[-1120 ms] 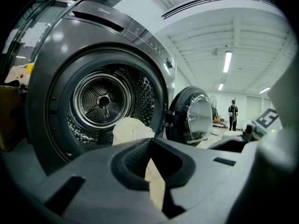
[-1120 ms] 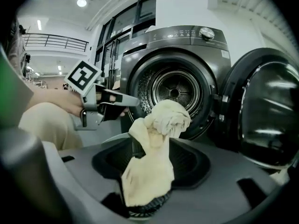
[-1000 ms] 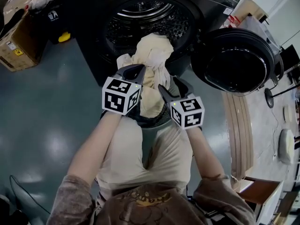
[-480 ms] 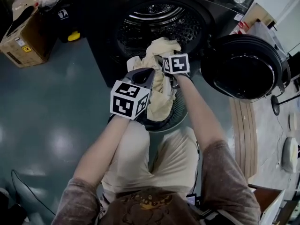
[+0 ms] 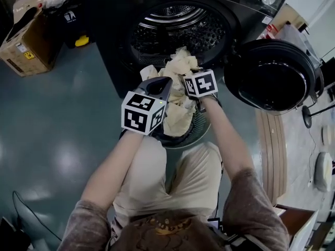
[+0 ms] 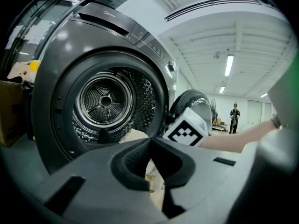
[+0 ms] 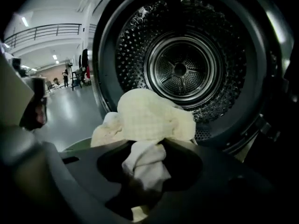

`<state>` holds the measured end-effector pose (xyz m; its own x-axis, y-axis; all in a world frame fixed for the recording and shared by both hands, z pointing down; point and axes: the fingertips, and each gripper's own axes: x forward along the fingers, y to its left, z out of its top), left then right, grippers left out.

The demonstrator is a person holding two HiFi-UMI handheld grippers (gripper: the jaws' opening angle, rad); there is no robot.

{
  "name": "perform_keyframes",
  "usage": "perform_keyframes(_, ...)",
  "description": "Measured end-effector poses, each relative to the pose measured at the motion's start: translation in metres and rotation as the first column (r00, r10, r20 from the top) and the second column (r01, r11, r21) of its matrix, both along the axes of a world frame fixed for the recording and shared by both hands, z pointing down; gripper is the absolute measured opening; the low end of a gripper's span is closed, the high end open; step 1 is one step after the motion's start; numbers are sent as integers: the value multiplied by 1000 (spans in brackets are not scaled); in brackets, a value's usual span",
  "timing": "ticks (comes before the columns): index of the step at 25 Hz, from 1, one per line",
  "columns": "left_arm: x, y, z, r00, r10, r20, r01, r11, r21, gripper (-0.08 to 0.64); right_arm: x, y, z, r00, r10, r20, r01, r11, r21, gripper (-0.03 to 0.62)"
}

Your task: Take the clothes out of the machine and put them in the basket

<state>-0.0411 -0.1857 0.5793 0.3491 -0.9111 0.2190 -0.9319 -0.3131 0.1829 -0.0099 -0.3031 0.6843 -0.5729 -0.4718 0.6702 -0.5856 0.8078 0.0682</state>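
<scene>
Entry: the cream clothes (image 5: 178, 101) lay in a crumpled heap on the basket (image 5: 198, 132), which stood on the floor just in front of the machine's open drum (image 5: 175, 30). The top of the heap reached up across the lower edge of the drum mouth.

Your right gripper (image 7: 145, 160) had just been closing its jaws, and a twisted bunch of the pale cloth sat pinched between them. The rest of that cloth bulged up past the tips, in front of the drum. In the head view this gripper's marker cube sat at the right side of the heap.

Your left gripper (image 6: 151, 146) had its jaws brought together. A narrow strip of the same cloth showed in the slit between them, low down. It pointed roughly level toward the drum, at the left side of the heap, so the clothes lay between your two grippers.

The round door (image 5: 269, 75) stood swung open to the right. A cardboard box (image 5: 23, 43) sat on the floor well to the left of the machine.
</scene>
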Motion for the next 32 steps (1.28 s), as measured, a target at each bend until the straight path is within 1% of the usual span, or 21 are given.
perform_keyframes(3, 1, -2, 1, 1000, 6, 0, -6, 1000, 2, 5, 16, 35, -17, 998, -54, 40, 53, 998, 21, 160)
perform_keyframes(6, 5, -5, 3, 1000, 18, 0, -18, 1000, -2, 5, 36, 67, -29, 994, -97, 47, 95, 995, 38, 170)
perform_keyframes(10, 3, -8, 5, 1000, 19, -4, -19, 1000, -12, 5, 53, 113, -27, 980, -198, 17, 199, 980, -16, 181)
perform_keyframes(12, 2, -10, 7, 1000, 13, -7, -13, 1000, -19, 5, 59, 128, -21, 975, -223, 3, 223, 975, -21, 208)
perform_keyframes(14, 4, -11, 8, 1000, 14, -6, -14, 1000, -24, 5, 65, 132, -20, 980, -197, 4, 197, 980, 3, 261)
perform_keyframes(16, 7, -12, 8, 1000, 19, -2, -19, 1000, -24, 5, 69, 128, -23, 988, -155, 22, 154, 988, 31, 280)
perform_keyframes(20, 10, -12, 8, 1000, 18, -1, -18, 1000, -23, 6, 72, 120, -22, 992, -123, 8, 123, 991, 53, 284)
perform_keyframes(23, 11, -12, 7, 1000, 18, -3, -18, 1000, -21, 5, 72, 116, -23, 994, -104, 22, 103, 993, 54, 284)
perform_keyframes(28, 8, -13, 9, 1000, 10, -18, -10, 1000, -22, 6, 72, 115, -18, 990, -139, -17, 139, 990, 34, 295)
perform_keyframes(32, 6, -21, 19, 999, 20, -47, -24, 997, -70, 6, 69, 115, -16, 988, -151, -16, 151, 988, -4, 295)
